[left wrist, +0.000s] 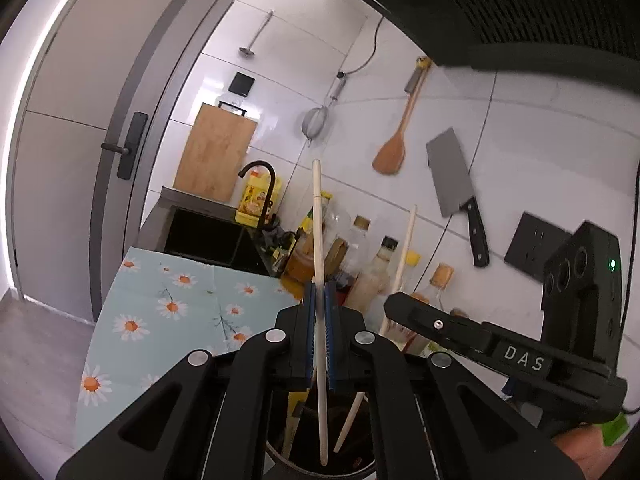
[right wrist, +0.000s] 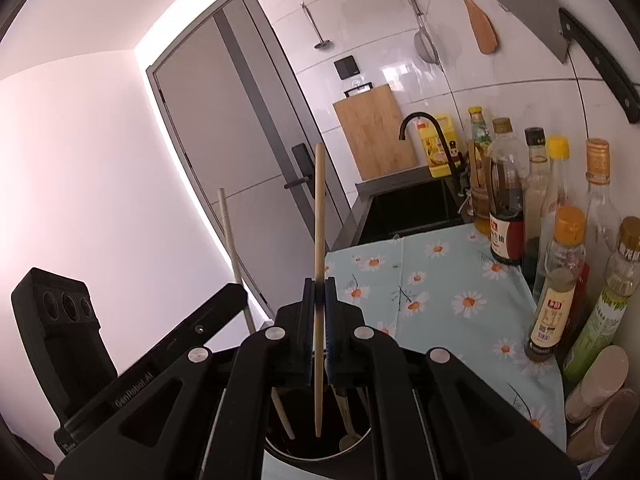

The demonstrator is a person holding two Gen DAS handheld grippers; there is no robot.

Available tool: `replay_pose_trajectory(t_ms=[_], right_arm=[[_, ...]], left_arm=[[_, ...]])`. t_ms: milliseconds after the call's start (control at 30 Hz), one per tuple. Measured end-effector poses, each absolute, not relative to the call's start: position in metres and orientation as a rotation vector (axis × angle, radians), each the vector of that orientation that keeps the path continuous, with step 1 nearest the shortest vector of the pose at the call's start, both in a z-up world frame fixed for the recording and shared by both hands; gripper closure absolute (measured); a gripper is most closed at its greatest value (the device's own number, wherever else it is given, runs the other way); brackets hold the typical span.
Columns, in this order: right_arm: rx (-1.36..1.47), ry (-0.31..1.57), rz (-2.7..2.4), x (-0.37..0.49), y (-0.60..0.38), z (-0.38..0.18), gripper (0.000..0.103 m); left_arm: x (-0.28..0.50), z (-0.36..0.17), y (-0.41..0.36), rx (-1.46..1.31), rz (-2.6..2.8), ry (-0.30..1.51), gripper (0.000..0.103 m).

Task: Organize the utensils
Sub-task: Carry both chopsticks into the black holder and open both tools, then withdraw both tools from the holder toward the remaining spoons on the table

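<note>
Two claws, each clamping one chopstick (left wrist: 318, 240) upright above holder rim (right wrist: 280, 450)

The left gripper (left wrist: 319, 300) is matt black with ribbed blue pads, and it grips a pale cream chopstick (left wrist: 318, 216). The right gripper (right wrist: 319, 294) has the same black and blue, around a tan wooden chopstick (right wrist: 319, 200) that darkens where the pads meet it. The round utensil holder (left wrist: 320, 468) below is dark with a grey rim. The cloth on the worktop (right wrist: 440, 280) is light blue, printed with white daisies with orange centres. On the glossy white wall tiles (left wrist: 320, 60) hang a honey-brown wooden spatula (left wrist: 394, 140) and a grey steel cleaver (left wrist: 452, 172) with a black handle. The cutting board (left wrist: 216, 152) is light wood.
</note>
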State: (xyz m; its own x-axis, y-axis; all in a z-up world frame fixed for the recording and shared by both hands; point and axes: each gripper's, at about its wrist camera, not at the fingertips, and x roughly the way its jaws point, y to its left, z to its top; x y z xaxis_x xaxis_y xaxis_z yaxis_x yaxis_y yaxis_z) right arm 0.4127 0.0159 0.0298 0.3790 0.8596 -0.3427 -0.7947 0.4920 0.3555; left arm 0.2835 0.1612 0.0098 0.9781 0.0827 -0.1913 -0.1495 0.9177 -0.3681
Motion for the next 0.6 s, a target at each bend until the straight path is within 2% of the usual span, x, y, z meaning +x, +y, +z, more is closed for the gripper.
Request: replay_pose_trajectory(t_ms=[33, 100, 167, 200, 267, 600], right_arm=[[0.137, 0.531, 1.063, 0.413, 0.017, 0.028, 0.097], [0.132, 0.556, 1.061, 0.413, 0.018, 0.025, 0.081], [0.133, 0.563, 1.060, 0.413, 0.017, 0.023, 0.081], [0.134, 0.563, 1.058, 0.413, 0.016, 0.023, 0.081], [0.145, 0.563, 1.053, 0.413, 0.012, 0.024, 0.081], [0.161, 0.584, 1.052, 0.408, -0.005, 0.028, 0.081]], left_arm=[[0.284, 0.008, 0.160, -0.385, 0.119, 0.182, 0.099], [0.286, 0.006, 0.160, -0.386, 0.105, 0.202, 0.099], [0.284, 0.005, 0.160, -0.385, 0.113, 0.216, 0.098], [0.283, 0.005, 0.160, -0.389, 0.114, 0.220, 0.092], [0.282, 0.004, 0.160, -0.392, 0.119, 0.222, 0.087], [0.268, 0.011, 0.153, -0.372, 0.136, 0.230, 0.087]])
